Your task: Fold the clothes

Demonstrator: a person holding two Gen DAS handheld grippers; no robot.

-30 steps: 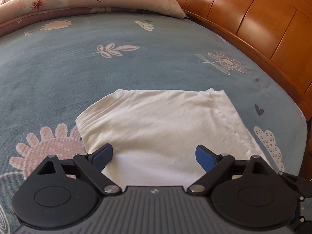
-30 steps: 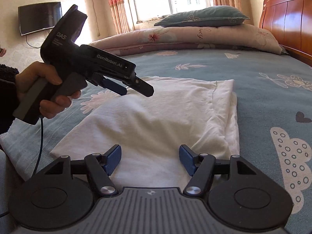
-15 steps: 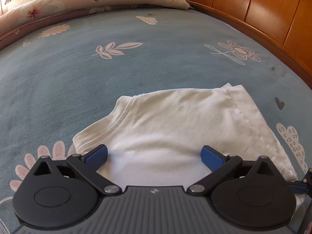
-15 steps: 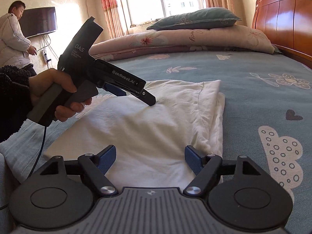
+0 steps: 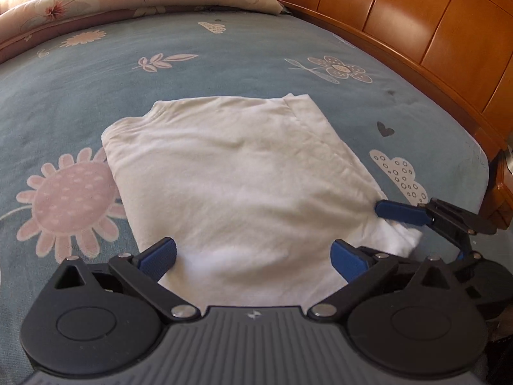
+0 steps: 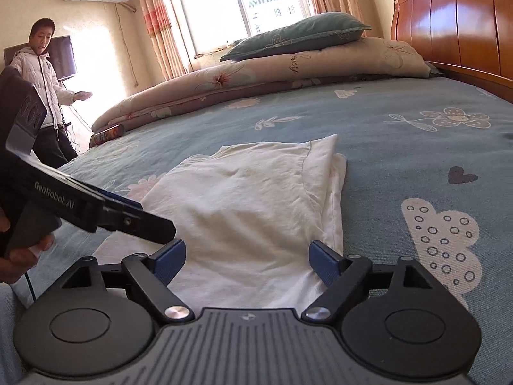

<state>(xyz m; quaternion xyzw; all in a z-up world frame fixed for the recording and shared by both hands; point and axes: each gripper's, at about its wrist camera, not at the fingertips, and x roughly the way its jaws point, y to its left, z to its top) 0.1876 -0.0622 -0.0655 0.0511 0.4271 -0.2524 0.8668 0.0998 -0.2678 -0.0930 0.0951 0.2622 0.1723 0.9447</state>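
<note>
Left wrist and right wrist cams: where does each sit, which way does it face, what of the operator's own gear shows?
Left wrist: on the left gripper, low over the bed, facing the wooden headboard; own open fingers show, and the right gripper's tip at right.
Right wrist: on the right gripper, low, facing the window and pillows; own open fingers show, with the left gripper and the hand holding it at left.
Shared: the folded white shirt on the blue floral bedsheet, and the headboard.
</note>
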